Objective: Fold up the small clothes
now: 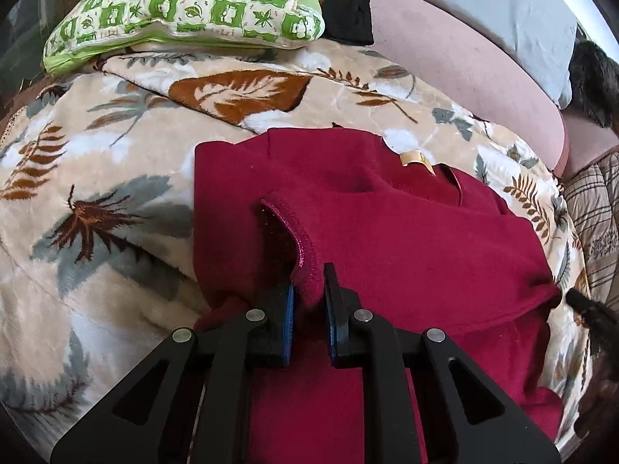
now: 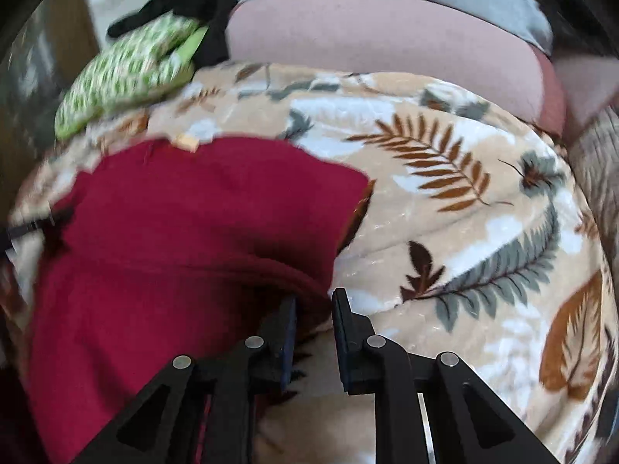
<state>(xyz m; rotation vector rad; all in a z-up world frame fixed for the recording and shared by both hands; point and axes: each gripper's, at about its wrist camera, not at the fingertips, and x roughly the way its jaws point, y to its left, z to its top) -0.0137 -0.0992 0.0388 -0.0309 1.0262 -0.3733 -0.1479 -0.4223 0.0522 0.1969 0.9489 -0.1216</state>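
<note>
left hand-held gripper (image 1: 309, 290) pinching red garment (image 1: 387, 232) hem

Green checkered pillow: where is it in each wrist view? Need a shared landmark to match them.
Left wrist: green checkered pillow sits top left, sharp, on the leaf-print blanket.
Right wrist: same pillow upper left, blurred, smaller.
Shared landmark: the red garment, with its tan label pointing toward the pillow.

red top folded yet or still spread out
Partly folded: the red top lies on the blanket, its near stitched hem lifted and doubled over, pinched by the left gripper and right gripper.
</note>
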